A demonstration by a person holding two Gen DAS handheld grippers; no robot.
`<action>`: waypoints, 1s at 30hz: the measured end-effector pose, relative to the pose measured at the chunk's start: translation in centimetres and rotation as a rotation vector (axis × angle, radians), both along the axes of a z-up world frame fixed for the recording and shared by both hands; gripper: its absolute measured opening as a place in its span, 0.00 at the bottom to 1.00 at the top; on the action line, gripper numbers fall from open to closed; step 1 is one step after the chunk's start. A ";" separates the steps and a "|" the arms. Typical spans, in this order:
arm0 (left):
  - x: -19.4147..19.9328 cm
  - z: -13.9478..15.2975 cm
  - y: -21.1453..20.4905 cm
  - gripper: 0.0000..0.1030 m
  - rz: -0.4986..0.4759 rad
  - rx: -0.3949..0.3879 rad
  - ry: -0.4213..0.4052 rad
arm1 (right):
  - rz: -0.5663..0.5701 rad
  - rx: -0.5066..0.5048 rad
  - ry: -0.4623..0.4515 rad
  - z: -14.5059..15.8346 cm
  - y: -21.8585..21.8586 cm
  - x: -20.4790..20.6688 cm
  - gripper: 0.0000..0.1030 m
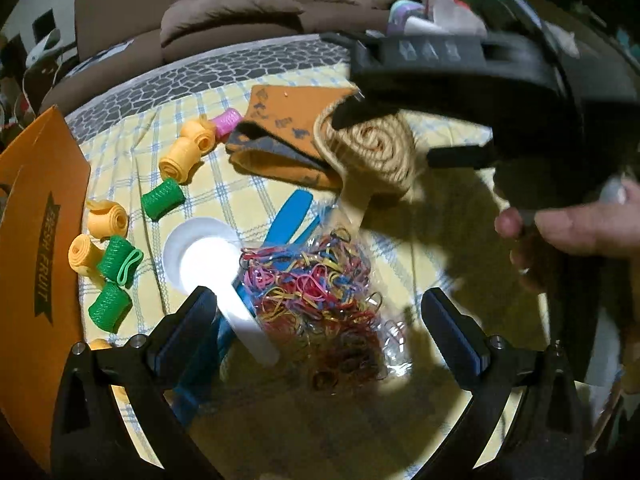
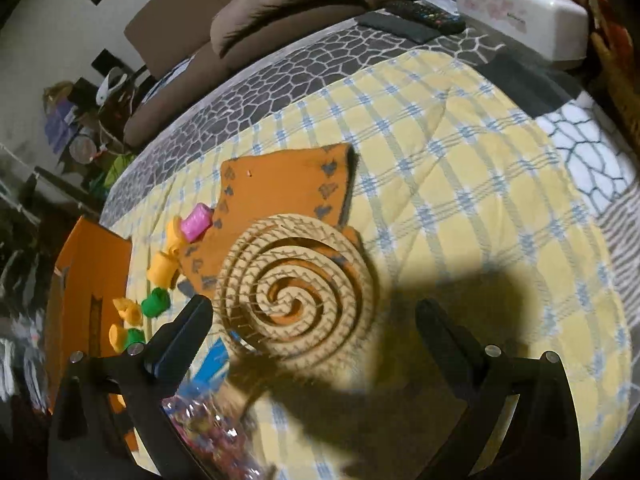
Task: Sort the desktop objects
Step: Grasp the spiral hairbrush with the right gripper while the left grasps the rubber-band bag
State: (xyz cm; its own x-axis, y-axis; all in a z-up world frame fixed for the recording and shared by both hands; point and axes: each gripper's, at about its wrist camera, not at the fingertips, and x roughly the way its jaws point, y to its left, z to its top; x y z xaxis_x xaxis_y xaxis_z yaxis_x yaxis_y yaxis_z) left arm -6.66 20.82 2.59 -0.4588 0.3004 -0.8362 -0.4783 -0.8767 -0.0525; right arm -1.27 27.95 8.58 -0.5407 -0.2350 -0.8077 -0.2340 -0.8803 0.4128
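My left gripper (image 1: 320,312) is open over a clear bag of coloured rubber bands (image 1: 320,288) that lies between its fingers. A white spoon-shaped piece (image 1: 208,264) and a blue comb (image 1: 288,216) lie beside the bag. My right gripper (image 2: 312,320) is open just above a wooden spiral brush (image 2: 298,290), which lies on an orange cloth (image 2: 280,192). In the left wrist view the right gripper (image 1: 400,136) hovers at that brush (image 1: 376,152). Yellow (image 1: 180,160), green (image 1: 162,198) and pink (image 1: 226,120) hair rollers lie at the left.
An orange cardboard box (image 1: 36,240) stands at the left edge of the yellow checked cloth (image 2: 480,200). A tissue box (image 2: 516,8) and remote controls (image 2: 424,14) lie at the far right. A brown sofa (image 2: 280,8) is behind the table.
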 end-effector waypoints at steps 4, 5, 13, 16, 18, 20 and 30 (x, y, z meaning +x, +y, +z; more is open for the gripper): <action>-0.3 -0.5 -0.1 1.00 0.024 -0.020 -0.007 | 0.020 -0.007 -0.009 -0.2 -1.0 -0.3 0.99; -0.4 -0.6 -0.3 1.00 0.034 -0.013 -0.015 | 0.026 0.004 -0.006 0.0 -1.3 -0.3 0.99; -0.1 -1.1 -0.6 0.85 0.059 -0.029 -0.034 | 0.096 0.131 -0.065 -1.1 -3.4 -0.8 1.00; 0.0 -0.9 -0.8 0.64 0.061 -0.024 -0.026 | 0.118 0.204 -0.045 -1.0 -4.2 -0.7 0.99; -0.1 -0.6 -1.1 0.54 0.059 -0.008 -0.029 | 0.110 0.179 -0.019 -0.8 -3.8 -0.4 0.98; -0.1 -0.2 -1.3 0.42 0.060 0.001 -0.027 | 0.085 0.153 0.001 -0.4 -2.9 -0.2 0.89; -0.6 2.6 -3.3 0.31 0.078 0.114 -0.020 | 0.039 0.138 0.099 3.4 -1.2 0.8 0.89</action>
State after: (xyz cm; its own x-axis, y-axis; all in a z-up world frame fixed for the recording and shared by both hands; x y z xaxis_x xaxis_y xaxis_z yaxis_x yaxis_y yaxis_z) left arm -7.29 17.54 5.24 -0.4677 0.3582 -0.8080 -0.4064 -0.8990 -0.1632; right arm -0.43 26.77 11.96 -0.6119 -0.1480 -0.7770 -0.1629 -0.9377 0.3068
